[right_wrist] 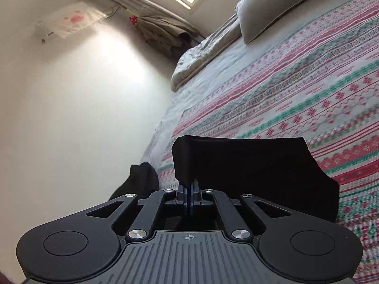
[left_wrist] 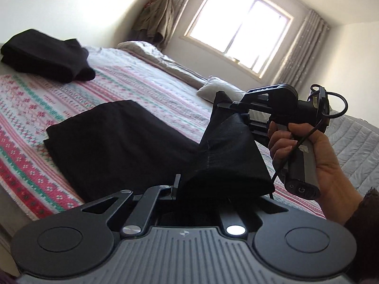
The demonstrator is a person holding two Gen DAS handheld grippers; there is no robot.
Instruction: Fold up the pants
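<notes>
A pair of black fabric pants (left_wrist: 123, 142) lies partly flat on a red, green and white patterned woven bedspread (left_wrist: 35, 99), its near end lifted off the bed by both tools. In the left wrist view, the left black two-finger gripper (left_wrist: 201, 187) sits at 6 o'clock; cloth drapes over its right finger, hiding it, so only the left finger (left_wrist: 176, 184) shows, and whether it clamps the fabric cannot be told. At 3 o'clock the right black two-finger gripper (left_wrist: 228, 106), held by a bare right hand (left_wrist: 315, 151), pinches a raised corner of the pants. The right wrist view shows its jaws pressed together on the fabric edge, which blocks the bed beyond. A second folded black garment (left_wrist: 47, 54) rests at 10 o'clock, blurred. A grey pillow (right_wrist: 267, 7) lies toward 1 o'clock in the right wrist view, partly cut off
</notes>
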